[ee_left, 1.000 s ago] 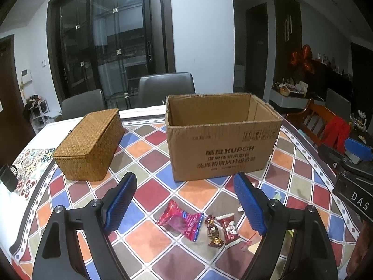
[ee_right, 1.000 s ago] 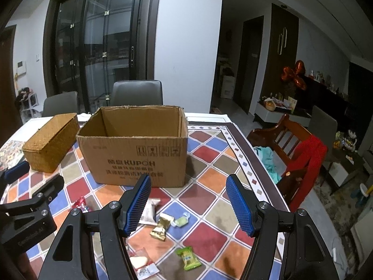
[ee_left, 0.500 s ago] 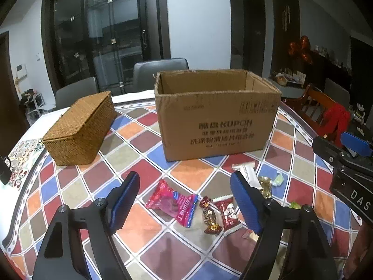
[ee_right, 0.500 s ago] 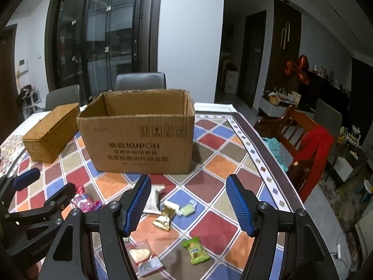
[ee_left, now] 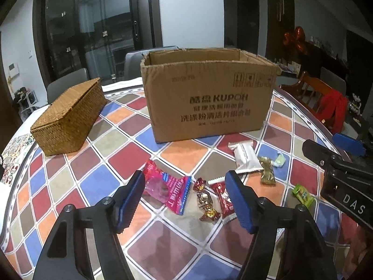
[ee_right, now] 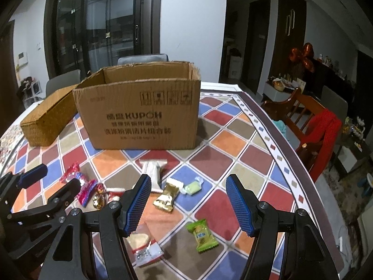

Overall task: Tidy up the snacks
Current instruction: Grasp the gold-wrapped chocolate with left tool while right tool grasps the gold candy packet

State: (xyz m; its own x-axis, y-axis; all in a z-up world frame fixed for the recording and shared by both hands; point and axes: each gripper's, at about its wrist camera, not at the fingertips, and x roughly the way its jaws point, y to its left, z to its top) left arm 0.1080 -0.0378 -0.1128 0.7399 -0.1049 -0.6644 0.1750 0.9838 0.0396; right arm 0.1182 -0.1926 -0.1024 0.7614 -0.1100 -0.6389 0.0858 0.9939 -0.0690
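Observation:
Wrapped snacks lie scattered on the checked tablecloth in front of an open cardboard box (ee_left: pixel 209 98) (ee_right: pixel 139 112). My left gripper (ee_left: pixel 185 201) hovers over a pink packet (ee_left: pixel 166 190), a gold-and-red candy (ee_left: pixel 205 201) and a red packet (ee_left: pixel 222 196); its jaws are closing, and they touch none of these. My right gripper (ee_right: pixel 188 206) stands open above a gold packet (ee_right: pixel 166 196), a pale green candy (ee_right: pixel 192 185) and a green packet (ee_right: pixel 202 233), holding nothing. A white packet (ee_right: pixel 152 172) lies nearer the box, and a clear packet (ee_right: pixel 143 243) sits by the right gripper's left finger.
A woven lidded basket (ee_left: pixel 70 116) stands left of the box. Grey chairs (ee_left: pixel 67 86) are behind the table. At the right, past the table's edge (ee_right: pixel 286 154), a wooden chair carries a red cloth (ee_right: pixel 324 128).
Both grippers have sunk toward the table, so the snacks look larger and closer. The left gripper's jaws have narrowed. The right gripper's jaws kept their width.

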